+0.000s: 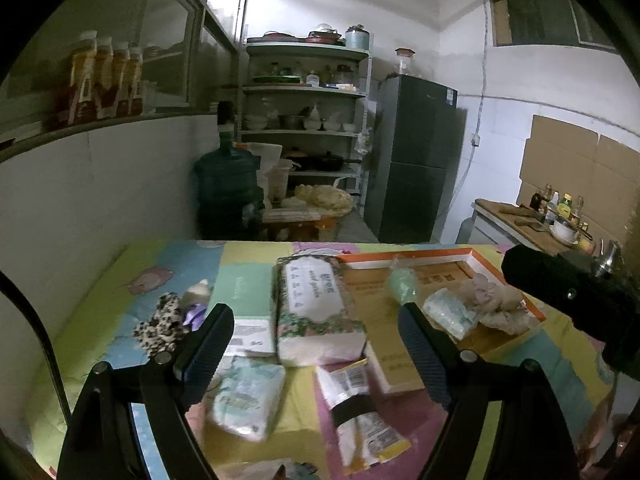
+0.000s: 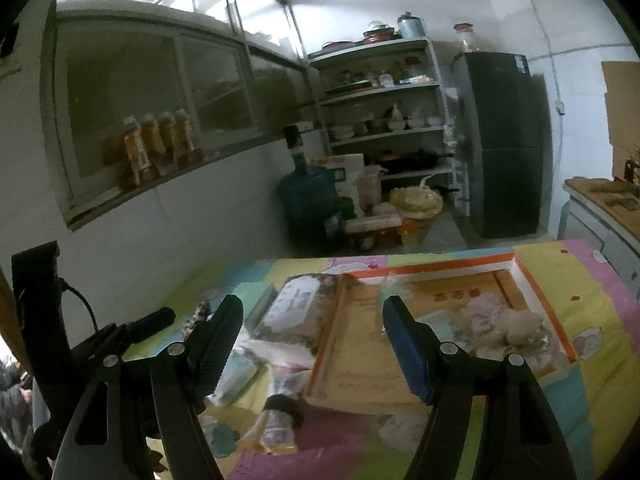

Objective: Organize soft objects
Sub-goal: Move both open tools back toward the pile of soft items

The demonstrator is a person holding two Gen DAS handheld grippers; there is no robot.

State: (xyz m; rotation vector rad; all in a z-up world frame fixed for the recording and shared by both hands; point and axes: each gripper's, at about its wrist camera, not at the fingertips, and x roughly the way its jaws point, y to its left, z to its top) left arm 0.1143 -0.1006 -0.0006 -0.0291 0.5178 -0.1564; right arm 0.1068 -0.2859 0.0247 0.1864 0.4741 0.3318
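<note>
Tissue pack in floral wrap [image 1: 316, 312] lies straight ahead of the left hand-held gripper [image 1: 316, 344], long axis running near to far, just left of the shallow orange-rimmed cardboard tray [image 1: 476, 258] on the pastel patchwork table [image 1: 120, 280]. Both hand-held grippers hang spread and empty; the right hand-held gripper [image 2: 312, 344] hovers nearer the tray. The pack looks plump, soft, its white near end exposed.

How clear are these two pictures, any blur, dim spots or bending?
Left wrist view: fairly sharp, print on the tissue pack readable; dim room, bright ceiling glare; fisheye bends the shelves. Right wrist view: softer, the tray and its contents smeared; dark corners.
</note>
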